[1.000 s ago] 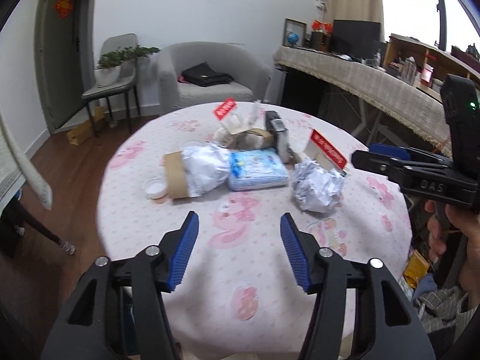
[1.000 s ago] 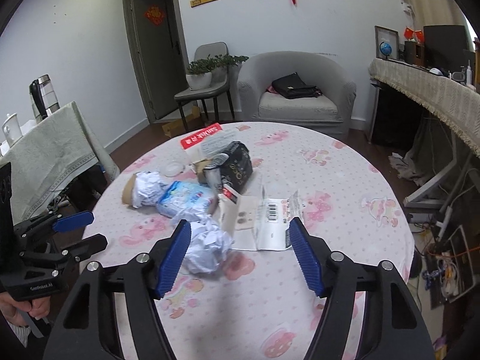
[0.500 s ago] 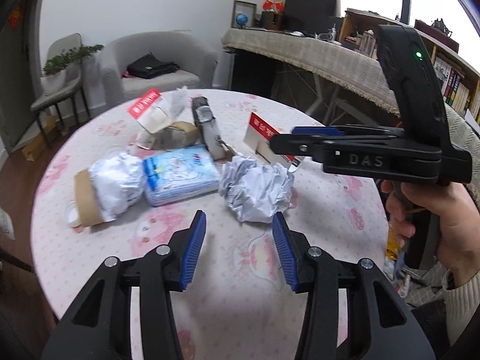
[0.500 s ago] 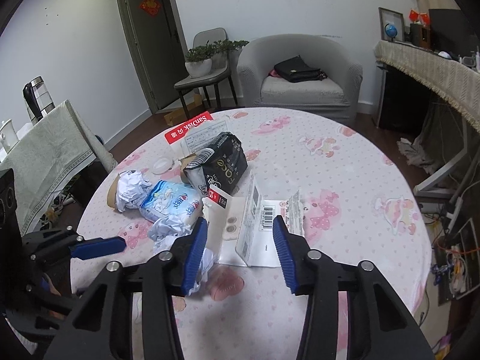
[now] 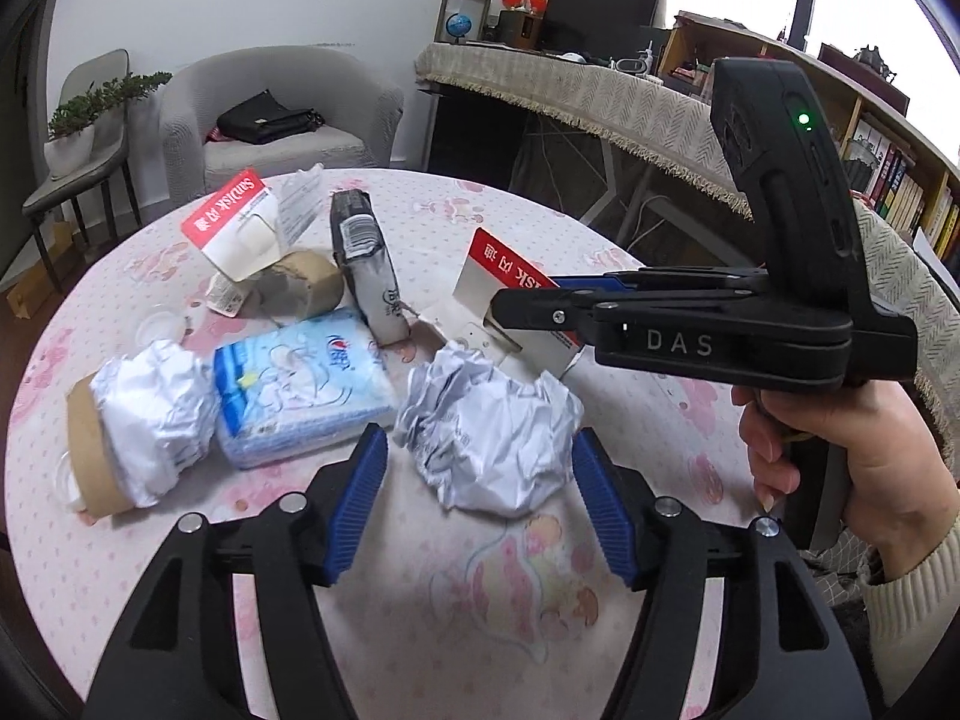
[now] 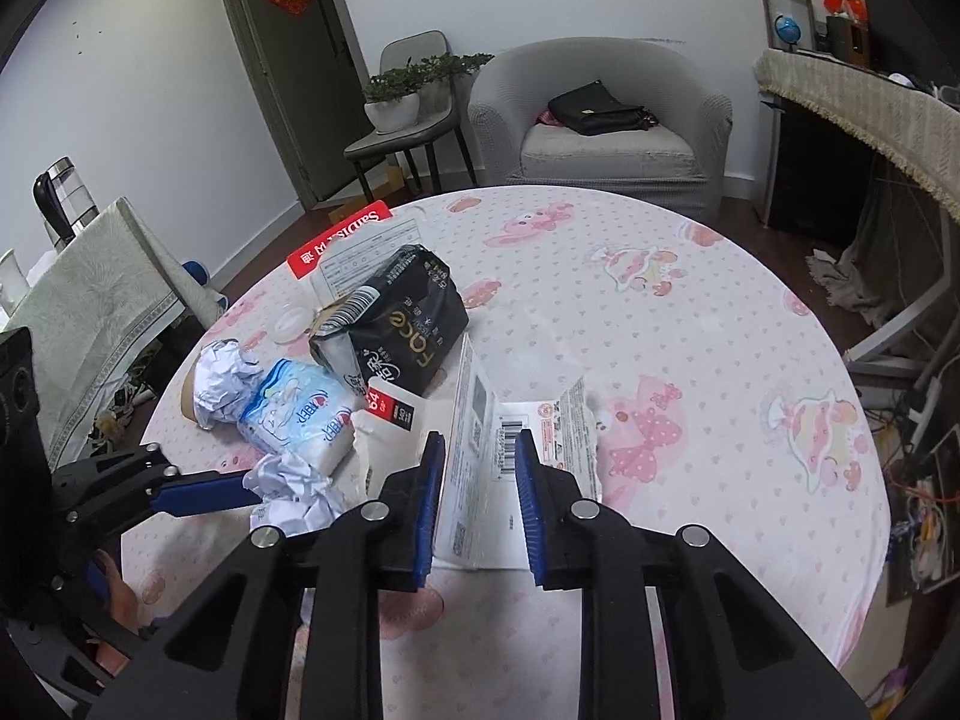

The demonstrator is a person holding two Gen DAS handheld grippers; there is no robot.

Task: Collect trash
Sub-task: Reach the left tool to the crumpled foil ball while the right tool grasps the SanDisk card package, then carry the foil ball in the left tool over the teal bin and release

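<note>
Trash lies clustered on the left of the round table: a crumpled white paper ball (image 5: 489,438) nearest, a blue tissue pack (image 5: 300,387) left of it, a black packet (image 6: 399,324) and red-and-white card packaging (image 5: 237,231) farther.

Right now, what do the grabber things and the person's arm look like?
Each gripper is black plastic with two blue ribbed pads and silver screws. The right gripper says "DAS" in white letters and has a small green light. The hand holding it wears a cream knitted sleeve.
</note>
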